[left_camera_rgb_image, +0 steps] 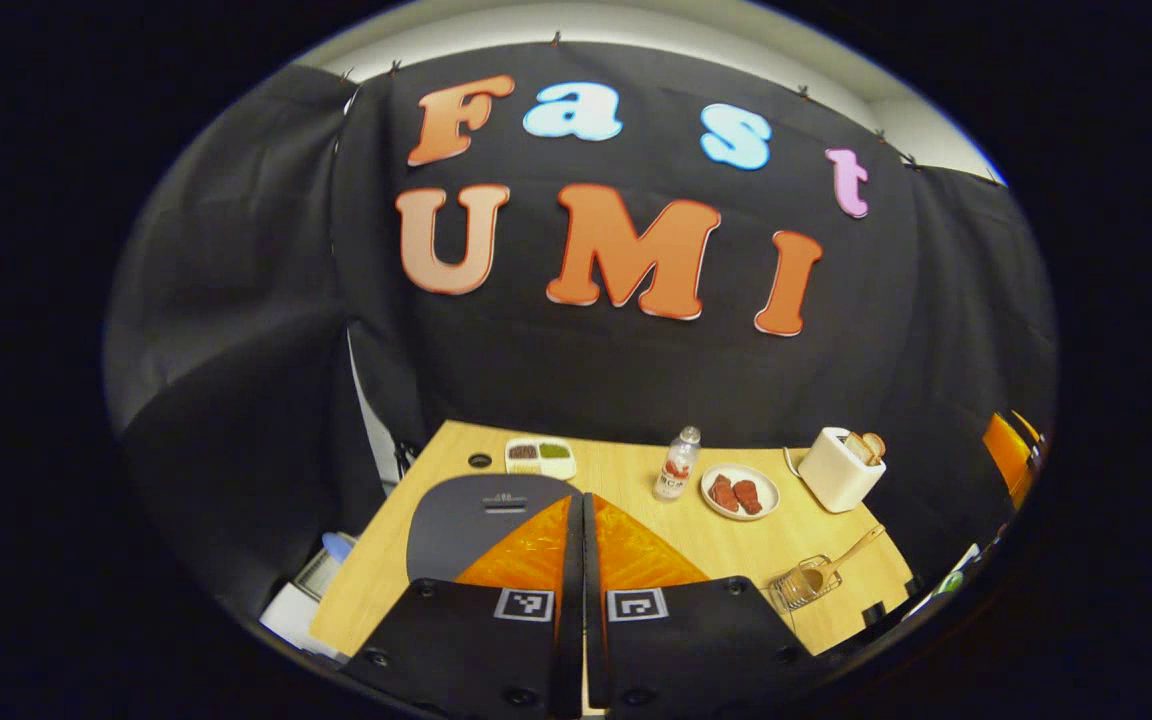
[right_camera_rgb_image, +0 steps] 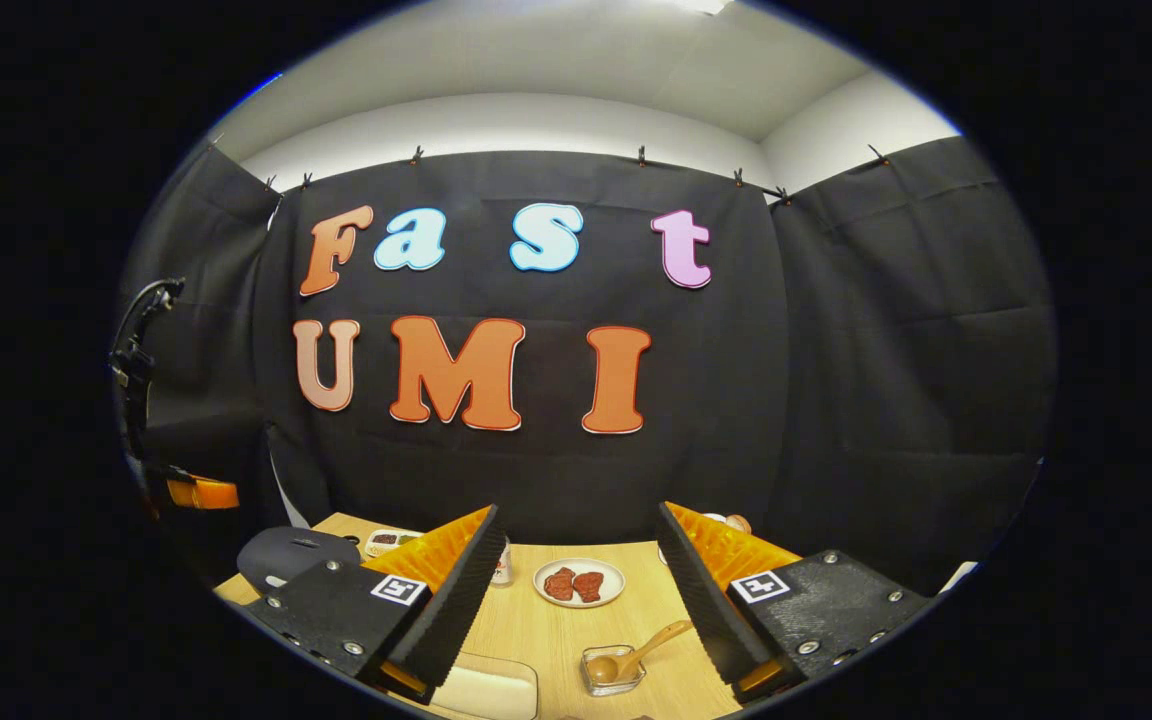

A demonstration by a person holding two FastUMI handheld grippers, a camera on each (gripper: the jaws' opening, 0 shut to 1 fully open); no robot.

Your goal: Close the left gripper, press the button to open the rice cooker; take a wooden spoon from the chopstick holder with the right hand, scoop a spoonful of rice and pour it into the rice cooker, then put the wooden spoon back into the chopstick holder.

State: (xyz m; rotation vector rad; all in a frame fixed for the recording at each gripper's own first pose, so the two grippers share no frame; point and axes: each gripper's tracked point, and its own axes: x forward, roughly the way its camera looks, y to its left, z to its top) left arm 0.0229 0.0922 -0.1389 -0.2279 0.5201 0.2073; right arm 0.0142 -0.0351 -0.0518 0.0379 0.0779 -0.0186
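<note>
Left gripper view: left tool (left_camera_rgb_image: 579, 545) has its fingers pressed together, nothing between them, held above the near-left part of the bench (left_camera_rgb_image: 636, 480). Dark rice cooker (left_camera_rgb_image: 481, 520) sits right under and behind the fingers, lid down. Bench is light wood, black cloth wall behind and on both sides, white wall and ceiling above the cloth. Along the back of the bench: small divided tray (left_camera_rgb_image: 540, 457), bottle (left_camera_rgb_image: 678, 464), plate with two reddish pieces (left_camera_rgb_image: 739, 492), white toaster (left_camera_rgb_image: 841, 468) with bread in it. Wire chopstick holder (left_camera_rgb_image: 802, 583) is near the right front edge, wooden spoon (left_camera_rgb_image: 841, 560) standing in it, handle tilted up to the right.

Right gripper view: right tool (right_camera_rgb_image: 576, 590) is spread wide, empty, hovering over the front of the bench (right_camera_rgb_image: 556, 620). Between its fingers lie the plate (right_camera_rgb_image: 579, 582) and, nearer, the chopstick holder (right_camera_rgb_image: 613, 668) with the wooden spoon (right_camera_rgb_image: 636, 655) in it, untouched. Rice cooker (right_camera_rgb_image: 296, 555) is at far left. A pale container (right_camera_rgb_image: 486, 692) sits at the bottom edge; its contents cannot be made out. Left tool's body shows at the far left edge.
</note>
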